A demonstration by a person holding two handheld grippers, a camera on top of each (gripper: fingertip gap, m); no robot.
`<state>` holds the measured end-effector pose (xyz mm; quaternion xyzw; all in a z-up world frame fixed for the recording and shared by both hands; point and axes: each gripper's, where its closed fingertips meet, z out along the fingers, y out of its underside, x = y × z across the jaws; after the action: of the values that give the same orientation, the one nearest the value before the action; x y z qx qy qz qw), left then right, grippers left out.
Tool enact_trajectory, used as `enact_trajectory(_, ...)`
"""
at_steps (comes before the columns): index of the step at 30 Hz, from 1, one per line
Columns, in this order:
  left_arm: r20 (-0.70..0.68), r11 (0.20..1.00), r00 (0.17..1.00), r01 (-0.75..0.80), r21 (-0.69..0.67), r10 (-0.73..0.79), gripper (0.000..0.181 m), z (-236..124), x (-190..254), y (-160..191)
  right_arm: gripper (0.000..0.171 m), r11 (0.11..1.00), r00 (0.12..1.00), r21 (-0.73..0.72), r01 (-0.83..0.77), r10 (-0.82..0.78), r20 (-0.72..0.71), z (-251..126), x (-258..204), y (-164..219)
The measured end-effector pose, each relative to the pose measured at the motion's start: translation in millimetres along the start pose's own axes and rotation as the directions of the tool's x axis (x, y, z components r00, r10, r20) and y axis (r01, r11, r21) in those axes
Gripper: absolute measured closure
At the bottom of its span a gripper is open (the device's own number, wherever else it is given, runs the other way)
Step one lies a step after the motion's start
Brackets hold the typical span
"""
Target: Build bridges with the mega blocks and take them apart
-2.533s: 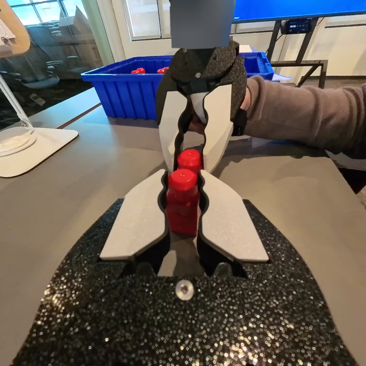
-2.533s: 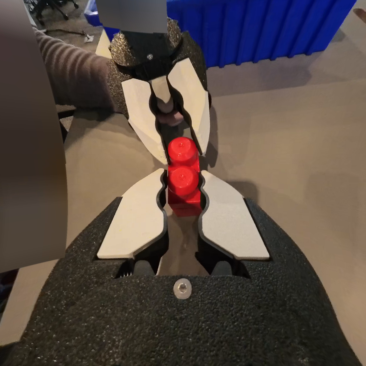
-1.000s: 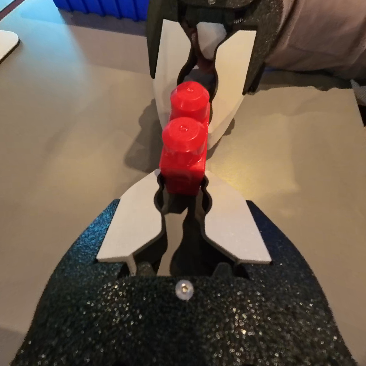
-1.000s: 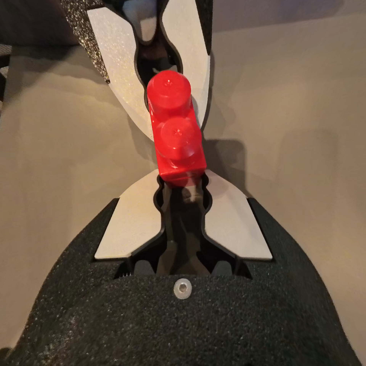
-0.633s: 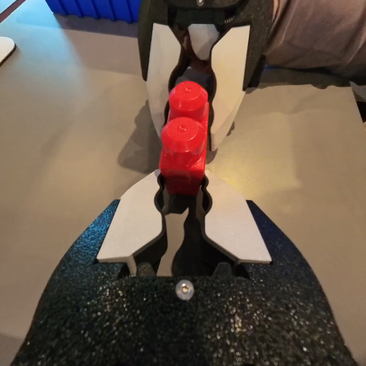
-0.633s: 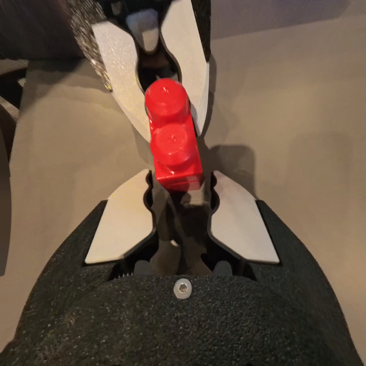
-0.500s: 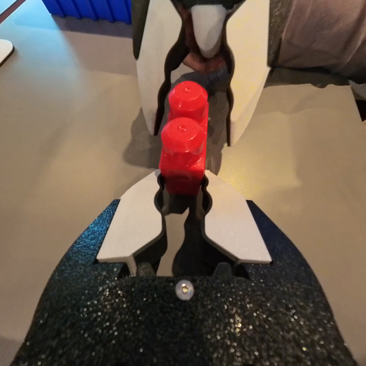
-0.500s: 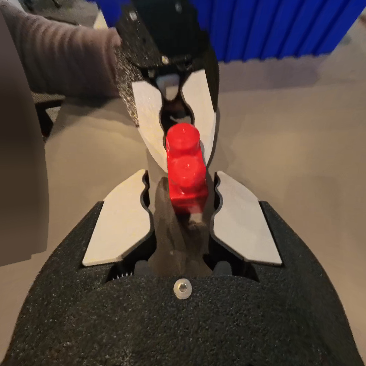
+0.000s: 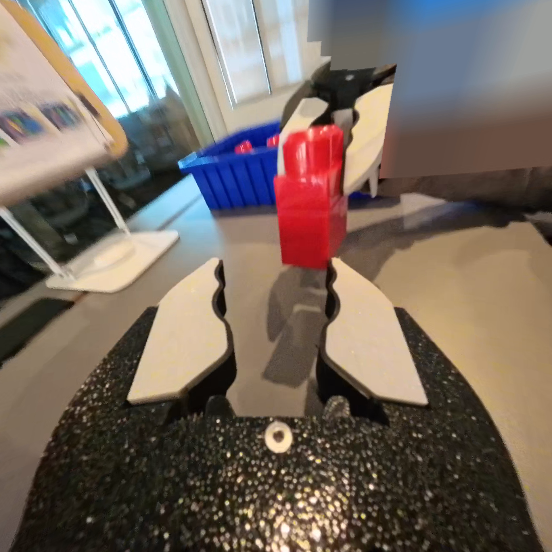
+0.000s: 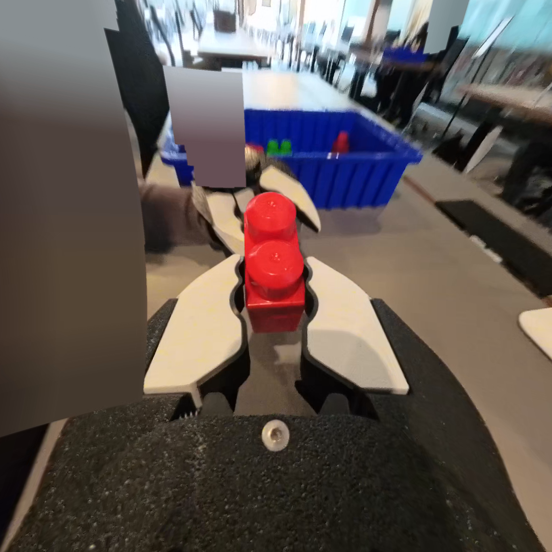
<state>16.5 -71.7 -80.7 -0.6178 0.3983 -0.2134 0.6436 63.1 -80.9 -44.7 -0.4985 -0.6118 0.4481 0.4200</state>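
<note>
The right tool (image 10: 273,294) clamps a glossy red two-stud block (image 10: 272,268); the left tool (image 9: 274,265) gapes empty.

Opposed close wrist views share red block (image 9: 310,206).

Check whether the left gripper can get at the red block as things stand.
Probably yes: the left gripper is open, and the red block hangs just past its fingertips, nothing between. The right gripper is shut on its far end.

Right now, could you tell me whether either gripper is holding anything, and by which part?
The right gripper clamps the red two-stud plastic block by its base sides at the near end. The left gripper is open, holding nothing.
</note>
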Motion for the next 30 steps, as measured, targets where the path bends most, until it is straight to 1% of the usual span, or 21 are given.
enact_trajectory(1,0.025,0.999,1.0,-0.018,0.04,0.017,0.12,-1.0,-1.3,-3.8,0.135,0.999,1.0,0.041,0.004,-0.003,-0.018,-13.9,-4.9,-12.4)
enact_trajectory(3,0.079,0.996,0.996,-0.056,0.066,0.051,0.121,-0.2,-5.0,-4.9,0.135,0.997,0.992,0.036,0.063,-0.058,-0.113,-49.6,-3.3,-25.8)
enact_trajectory(5,0.115,0.994,0.993,-0.048,0.102,0.036,0.121,1.9,-8.4,-7.7,0.135,0.989,0.949,-0.031,0.142,-0.145,-0.281,-100.3,17.8,-34.3)
enact_trajectory(7,0.155,0.988,0.988,-0.029,0.155,0.004,0.122,4.9,-13.0,-12.2,0.136,0.976,0.888,-0.132,0.171,-0.211,-0.409,-156.5,47.9,-33.7)
enact_trajectory(9,0.252,0.975,0.968,-0.043,0.218,-0.014,0.123,7.0,-25.3,-20.0,0.135,0.949,0.84,-0.293,0.118,-0.253,-0.481,-207.6,88.8,-8.4)
enact_trajectory(10,0.304,0.968,0.952,-0.056,0.245,-0.022,0.123,8.1,-31.6,-24.3,0.135,0.93,0.844,-0.361,0.072,-0.249,-0.475,-226.3,107.5,11.7)
enact_trajectory(11,0.337,0.963,0.941,-0.064,0.261,-0.028,0.123,10.2,-34.8,-27.0,0.135,0.914,0.866,-0.405,0.031,-0.227,-0.445,-238.5,122.0,32.8)
enact_trajectory(14,0.345,0.965,0.939,-0.077,0.251,-0.015,0.124,23.8,-28.9,-25.3,0.135,0.898,0.927,-0.44,-0.006,-0.159,-0.339,-249.6,151.0,86.1)
enact_trajectory(16,0.33,0.972,0.944,-0.103,0.21,0.029,0.125,34.3,-22.1,-20.3,0.135,0.89,0.961,-0.455,-0.024,-0.105,-0.257,-246.8,157.5,115.9)
enact_trajectory(18,0.334,0.975,0.94,-0.128,0.181,0.062,0.126,39.2,-20.6,-17.9,0.135,0.884,0.978,-0.467,-0.026,-0.075,-0.196,-242.7,160.6,135.6)
enact_trajectory(22,0.327,0.978,0.944,-0.104,0.181,0.04,0.128,39.9,-22.7,-15.4,0.134,0.9,0.991,-0.435,0.016,-0.072,-0.113,-232.3,160.4,140.0)
enact_trajectory(24,0.321,0.979,0.947,-0.078,0.186,0.014,0.129,39.6,-24.9,-14.1,0.135,0.91,0.997,-0.414,-0.006,-0.025,-0.067,-228.5,156.1,143.2)
enact_trajectory(27,0.31,0.981,0.951,-0.06,0.185,0.0,0.129,40.0,-25.2,-12.7,0.135,0.905,0.999,-0.423,-0.041,0.027,-0.04,-227.3,153.7,156.2)
enact_trajectory(30,0.296,0.982,0.955,-0.068,0.179,0.012,0.131,41.5,-22.1,-12.2,0.135,0.909,0.999,-0.415,-0.048,0.033,-0.043,-229.2,155.6,159.9)
